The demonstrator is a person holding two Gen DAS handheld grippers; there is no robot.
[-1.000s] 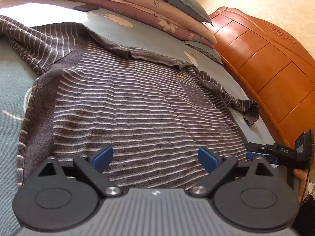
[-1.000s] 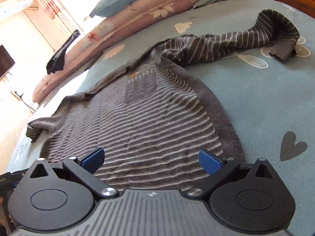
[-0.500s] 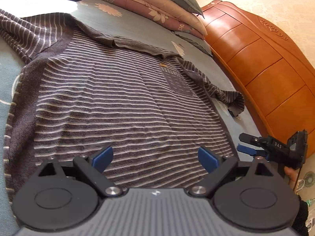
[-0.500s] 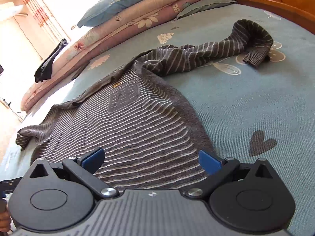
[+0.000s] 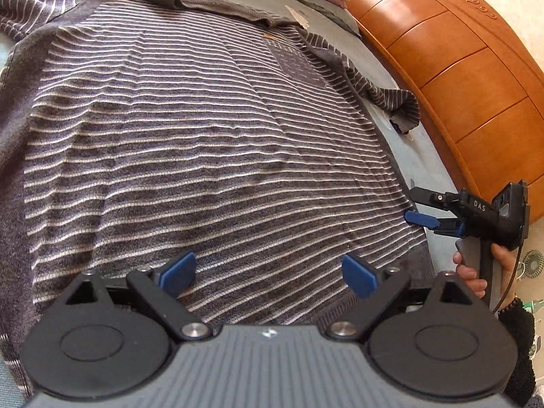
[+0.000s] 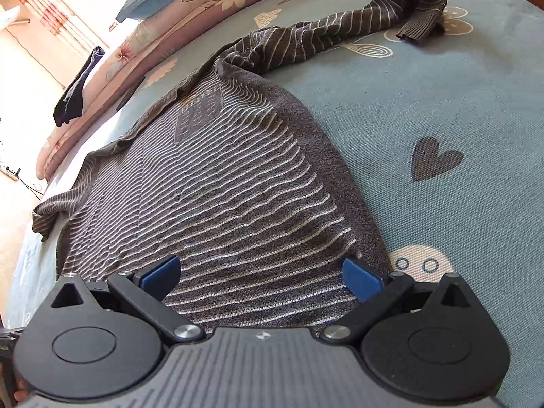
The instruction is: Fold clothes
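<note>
A bed (image 6: 442,95) covered in a blue-grey sheet printed with hearts, flowers and small cartoon shapes carries everything here. A grey striped sweater (image 5: 204,156) lies spread flat on it, front up (a small patch shows on the chest). One sleeve (image 6: 357,30) trails out from the sweater across the bare sheet, its cuff folded over. Beyond the sweater's collar, folded floral quilts and pillows (image 6: 204,3) are stacked along the bed. A wooden headboard (image 5: 459,78) borders the bed beside that sleeve.
</note>
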